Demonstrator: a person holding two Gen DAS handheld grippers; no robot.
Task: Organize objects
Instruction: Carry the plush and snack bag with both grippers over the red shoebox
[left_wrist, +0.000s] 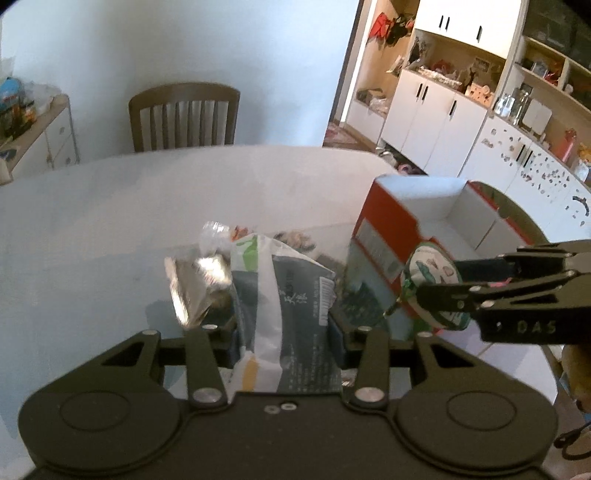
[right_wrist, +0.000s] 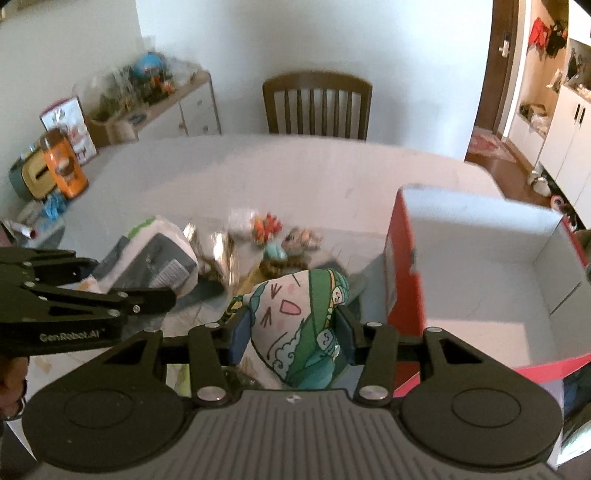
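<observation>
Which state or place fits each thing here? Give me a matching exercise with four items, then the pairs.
Things:
1. snack bag
2. cartoon pouch
3. red box
4. chair

States or places:
A. empty, open at the top
B. clamped in the right gripper
C. pushed in at the far side of the table
D. clamped in the left gripper

Pairs: 1-D, 2-B, 3-A, 4-C

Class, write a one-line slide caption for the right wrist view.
Right gripper holds a cartoon pouch beside an open red box; left gripper grips a snack bag.
</observation>
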